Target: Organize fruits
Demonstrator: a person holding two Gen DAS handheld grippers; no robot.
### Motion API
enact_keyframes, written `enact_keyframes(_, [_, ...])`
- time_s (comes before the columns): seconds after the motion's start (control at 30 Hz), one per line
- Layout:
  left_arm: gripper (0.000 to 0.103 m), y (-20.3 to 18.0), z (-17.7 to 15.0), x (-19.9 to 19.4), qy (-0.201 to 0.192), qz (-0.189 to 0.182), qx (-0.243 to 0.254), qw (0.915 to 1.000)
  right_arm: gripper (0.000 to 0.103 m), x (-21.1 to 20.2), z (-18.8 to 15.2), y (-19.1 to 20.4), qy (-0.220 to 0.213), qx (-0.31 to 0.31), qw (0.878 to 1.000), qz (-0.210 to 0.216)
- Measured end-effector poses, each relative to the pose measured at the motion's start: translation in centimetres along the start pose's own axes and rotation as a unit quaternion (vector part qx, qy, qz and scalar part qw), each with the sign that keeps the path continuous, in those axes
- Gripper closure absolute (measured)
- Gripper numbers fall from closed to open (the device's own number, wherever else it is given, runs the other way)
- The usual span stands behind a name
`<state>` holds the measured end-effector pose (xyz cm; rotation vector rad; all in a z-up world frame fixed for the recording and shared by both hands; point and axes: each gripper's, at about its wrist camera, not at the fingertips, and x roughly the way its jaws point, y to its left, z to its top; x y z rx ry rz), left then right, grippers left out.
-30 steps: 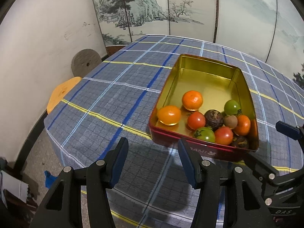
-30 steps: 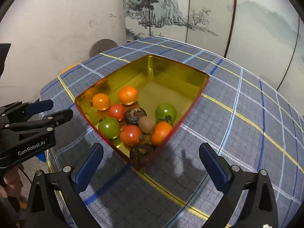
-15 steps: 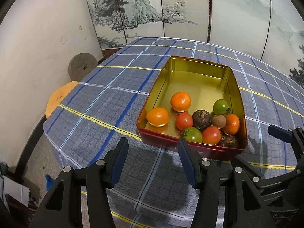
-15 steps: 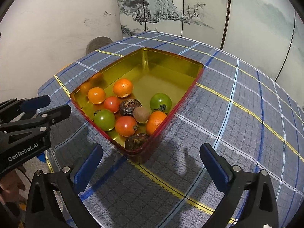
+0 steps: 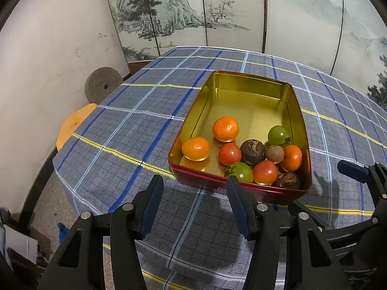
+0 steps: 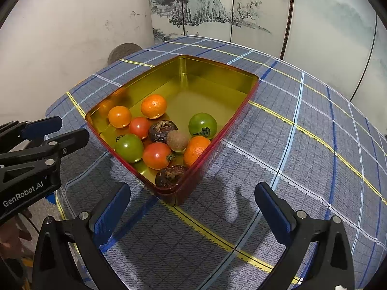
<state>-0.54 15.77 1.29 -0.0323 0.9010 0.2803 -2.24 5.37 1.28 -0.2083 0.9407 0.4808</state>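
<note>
Gold-lined and red-walled, the tin (image 5: pixel 241 188) sits on the plaid-covered worktop (image 5: pixel 135 111) with the fruits (image 6: pixel 157 155) clustered at its near end, while the left gripper (image 5: pixel 193 205) and right gripper (image 6: pixel 191 207) both hover before it, jaws spread and empty.
</note>
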Motion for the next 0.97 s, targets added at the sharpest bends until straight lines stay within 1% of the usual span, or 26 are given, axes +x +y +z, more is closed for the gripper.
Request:
enact_keyframes(0.9, [0.047,-0.07,-0.51,0.65,0.005,-0.003,0.003,1.0,0.001,0.67,-0.45,-0.13,0.01,0.005,1.0,0.002])
enact_keyframes(0.93, [0.047,-0.1,-0.53,0.64,0.005,-0.003,0.003,1.0,0.001,0.67,-0.46,-0.14,0.01,0.005,1.0,0.002])
enact_keyframes(0.97, [0.045,-0.06,-0.55,0.63,0.005,-0.003,0.002,1.0,0.001,0.66,-0.43,-0.14,0.01,0.005,1.0,0.003])
